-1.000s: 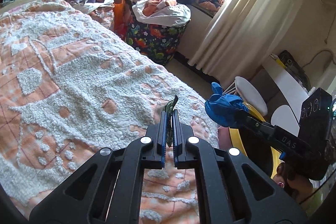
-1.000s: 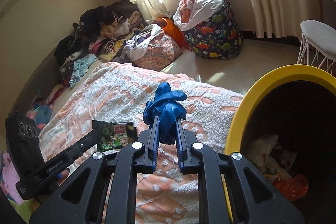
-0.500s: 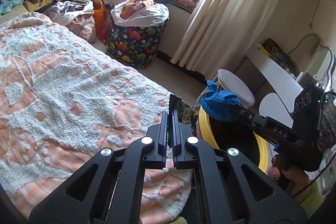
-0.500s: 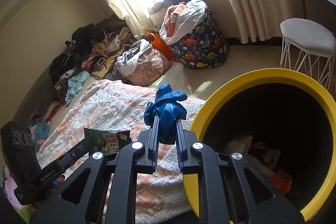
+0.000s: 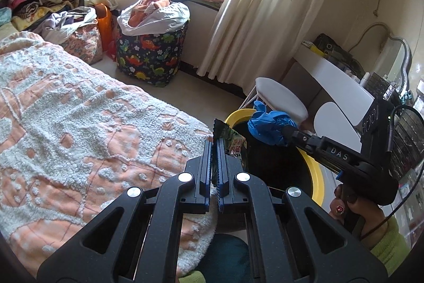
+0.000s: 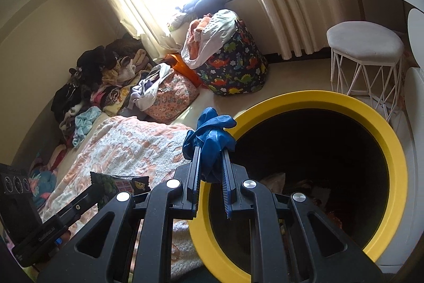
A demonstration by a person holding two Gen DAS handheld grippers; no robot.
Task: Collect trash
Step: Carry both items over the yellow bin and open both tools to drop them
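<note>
My left gripper (image 5: 214,147) is shut on a dark green snack wrapper (image 5: 229,138), held edge-on at the bed's corner beside the yellow-rimmed trash bin (image 5: 315,177). In the right wrist view the same wrapper (image 6: 124,181) shows flat in the left gripper (image 6: 103,187). A crumpled blue glove (image 6: 212,134) is pinched in my right gripper (image 6: 210,150), which hangs over the near-left rim of the bin (image 6: 392,147). Paper and red scraps lie in the bin's dark bottom. From the left wrist view the glove (image 5: 267,126) hangs above the bin's mouth.
The bed with its orange and white chenille cover (image 5: 79,129) fills the left. A dinosaur-print laundry bag (image 6: 233,70), piled clothes (image 6: 106,81) and a white stool (image 6: 363,44) stand on the floor by the curtains. A white desk (image 5: 336,81) lines the right wall.
Both grippers have swung from over the bed toward the bin. The bin's opening now fills the right wrist view, and the glove has come over its rim. Both grips are unchanged.
</note>
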